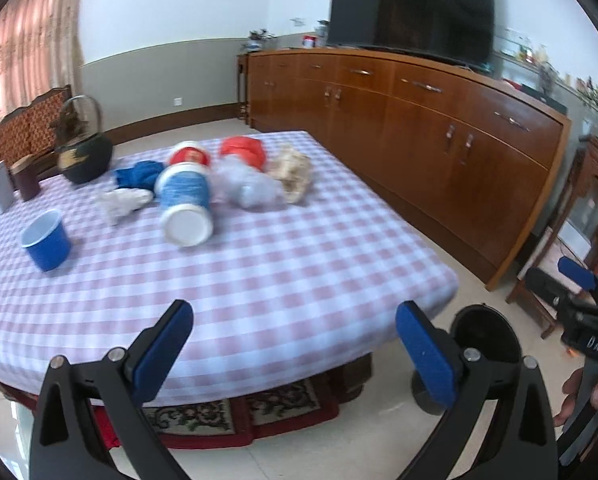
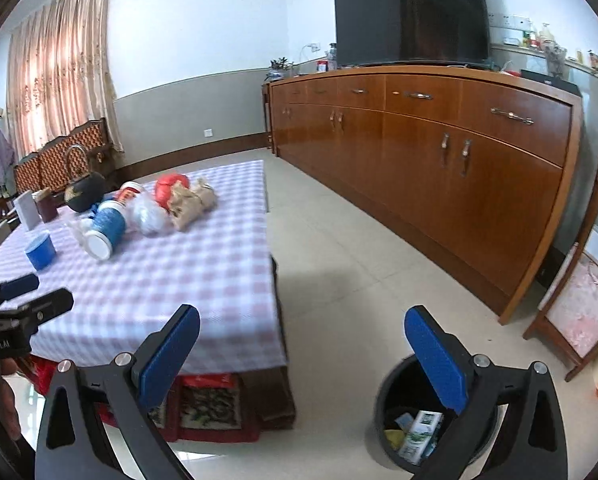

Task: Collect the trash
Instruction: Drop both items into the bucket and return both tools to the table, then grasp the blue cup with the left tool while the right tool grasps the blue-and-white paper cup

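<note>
Here both tools (left (image 1: 295, 344), right (image 2: 303, 350)) hover level, jaws wide apart, empty

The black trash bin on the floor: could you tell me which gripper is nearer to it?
Right. The right gripper hangs almost directly above the black trash bin, while the left gripper hovers over the table's near edge, bin off to its right.

A black television (image 2: 413, 16) stands on a long wooden sideboard (image 2: 439, 152) beside the checked tablecloth (image 1: 259, 264).
</note>
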Demonstrator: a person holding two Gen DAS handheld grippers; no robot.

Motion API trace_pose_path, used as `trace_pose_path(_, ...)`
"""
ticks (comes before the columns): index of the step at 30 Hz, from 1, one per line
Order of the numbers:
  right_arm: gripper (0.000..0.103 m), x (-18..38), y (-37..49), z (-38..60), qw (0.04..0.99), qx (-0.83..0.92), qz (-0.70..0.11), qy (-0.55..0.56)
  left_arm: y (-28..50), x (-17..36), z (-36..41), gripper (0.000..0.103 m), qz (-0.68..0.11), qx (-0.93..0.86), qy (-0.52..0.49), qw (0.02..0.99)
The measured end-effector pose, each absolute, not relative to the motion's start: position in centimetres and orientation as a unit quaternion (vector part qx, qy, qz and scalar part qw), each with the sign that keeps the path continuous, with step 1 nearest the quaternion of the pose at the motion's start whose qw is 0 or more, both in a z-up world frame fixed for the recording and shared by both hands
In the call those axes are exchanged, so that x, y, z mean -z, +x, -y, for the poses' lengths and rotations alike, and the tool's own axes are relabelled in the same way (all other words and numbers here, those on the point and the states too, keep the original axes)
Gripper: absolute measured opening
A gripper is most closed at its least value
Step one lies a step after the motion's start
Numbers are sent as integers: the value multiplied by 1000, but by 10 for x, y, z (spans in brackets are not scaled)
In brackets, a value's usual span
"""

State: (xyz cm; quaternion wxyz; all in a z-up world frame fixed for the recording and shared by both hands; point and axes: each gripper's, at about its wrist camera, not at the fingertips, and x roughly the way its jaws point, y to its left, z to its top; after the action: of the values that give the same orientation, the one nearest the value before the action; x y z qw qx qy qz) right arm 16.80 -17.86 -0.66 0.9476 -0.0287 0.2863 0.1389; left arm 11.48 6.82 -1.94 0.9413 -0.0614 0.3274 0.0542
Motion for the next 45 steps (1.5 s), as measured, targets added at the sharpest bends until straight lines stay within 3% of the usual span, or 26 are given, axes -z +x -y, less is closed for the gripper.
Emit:
trace_pose_path(20,103,6,191,-19,912,-267,-296,-96,79,33,-231,102,-309,-218,-94,921)
trace_pose_path(32,103,23,233,-113,894,-286,-322,-122,104,48,-306,101,-317,-252,-106,908)
trace_pose_path(36,96,32,252,-134,887,-282,-341,-130,121,52,-322,99,-324,-252,-105,906)
trace_pose_path(43,93,51,279,-162,875,-279,-372,-137,149,67,-342,98,-344,-245,-114,899)
trace_pose_path(45,86,55,284,-165,872,-282,-378,-132,156,68,-344,97,-345,-244,-111,900)
